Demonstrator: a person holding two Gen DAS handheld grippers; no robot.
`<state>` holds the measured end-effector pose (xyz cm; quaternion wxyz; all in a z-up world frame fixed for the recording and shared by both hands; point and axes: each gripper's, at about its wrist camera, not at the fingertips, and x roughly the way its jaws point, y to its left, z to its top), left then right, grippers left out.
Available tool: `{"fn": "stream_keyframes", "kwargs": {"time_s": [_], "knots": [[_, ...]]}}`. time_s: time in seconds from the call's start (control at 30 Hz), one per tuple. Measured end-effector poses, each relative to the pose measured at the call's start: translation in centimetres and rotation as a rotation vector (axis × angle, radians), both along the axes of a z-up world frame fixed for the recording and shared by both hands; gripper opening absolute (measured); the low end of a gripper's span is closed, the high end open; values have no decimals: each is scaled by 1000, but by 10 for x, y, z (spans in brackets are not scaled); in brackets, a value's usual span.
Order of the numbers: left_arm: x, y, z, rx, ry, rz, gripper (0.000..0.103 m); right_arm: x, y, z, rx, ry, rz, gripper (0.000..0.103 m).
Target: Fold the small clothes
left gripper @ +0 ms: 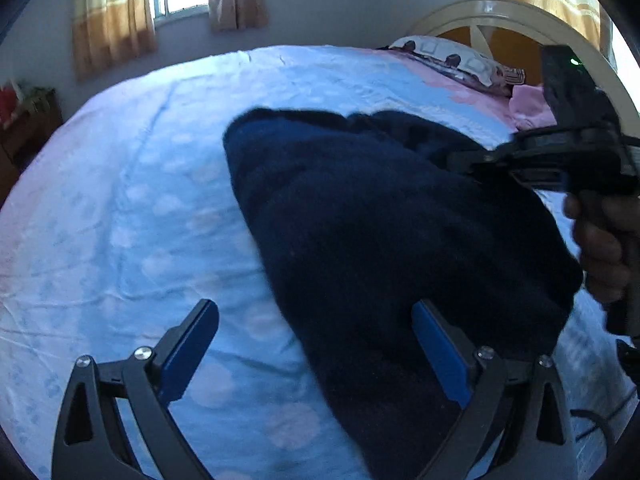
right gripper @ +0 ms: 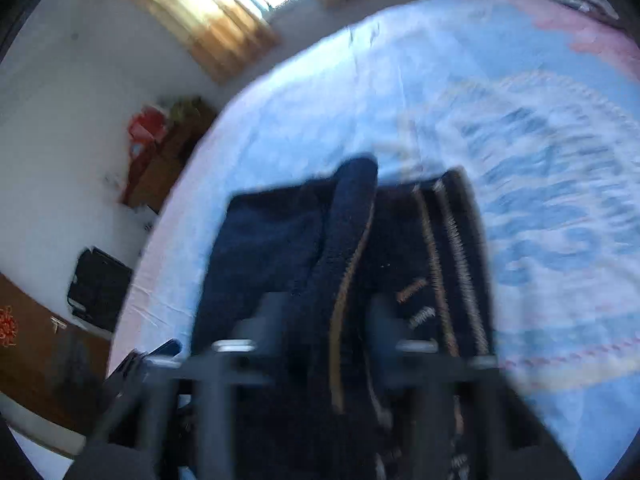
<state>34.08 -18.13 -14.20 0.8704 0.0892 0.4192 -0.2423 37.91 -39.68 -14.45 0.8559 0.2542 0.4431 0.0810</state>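
A dark navy garment (left gripper: 380,220) with striped trim (right gripper: 448,240) lies bunched on the light blue bed sheet (left gripper: 120,200). My left gripper (left gripper: 314,312) hovers low over the garment's near left edge, jaws wide open; its right finger (left gripper: 440,352) is above the cloth and its left finger (left gripper: 188,348) above bare sheet. A hand holds my right gripper (left gripper: 454,159), which comes in from the right at the garment's far edge. In the blurred right wrist view that gripper (right gripper: 326,312) is shut on a raised fold of the navy garment (right gripper: 352,208).
A patterned pillow (left gripper: 448,58), a pink cloth (left gripper: 528,104) and a cream headboard (left gripper: 500,8) are at the bed's far right. Curtained windows (left gripper: 112,12) are behind. A wooden cabinet (right gripper: 168,160) and a black object (right gripper: 96,288) stand beside the bed's left edge.
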Motion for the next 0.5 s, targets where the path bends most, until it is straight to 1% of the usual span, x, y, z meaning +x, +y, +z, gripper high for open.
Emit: {"fn": "stream_keyframes", "kwargs": {"time_s": [0.03,0.07,0.17,0.2,0.27,0.3,0.33,0.37,0.4,0.43,0.47,0.5], "knots": [[-1,1,-1,-8,3,-7,99,1,4,0,-47,-4,-12,8],[-2,0,-3,-15,3,-13,99,-5,9,5,-83,-34,-27,8],[-7,1,-4,-28,6,-41,100,-39,3,24,-126,-127,-128,8],[-8,1,-7,-33,11,-50,101,-45,-5,25,-130,-130,-160,7],[-9,-4,-12,-36,25,-70,102,-54,-20,17,-161,-93,-232,7],[-9,-6,-15,-36,29,-76,102,-52,-30,3,-169,-52,-259,8],[-9,-9,-18,-26,31,-75,102,-48,-35,-6,-160,-25,-253,8],[-9,-11,-22,-13,36,-70,102,-41,-37,-21,-138,12,-222,9],[-8,-10,-22,-19,40,-70,102,-36,-40,-30,-123,26,-204,11],[-8,-9,-21,-26,43,-62,102,-37,-43,-28,-119,12,-209,21],[-7,-7,-20,-29,45,-57,102,-38,-46,-26,-119,14,-219,38],[-8,-5,-18,-34,44,-54,102,-40,-51,-21,-124,19,-247,46]]}}
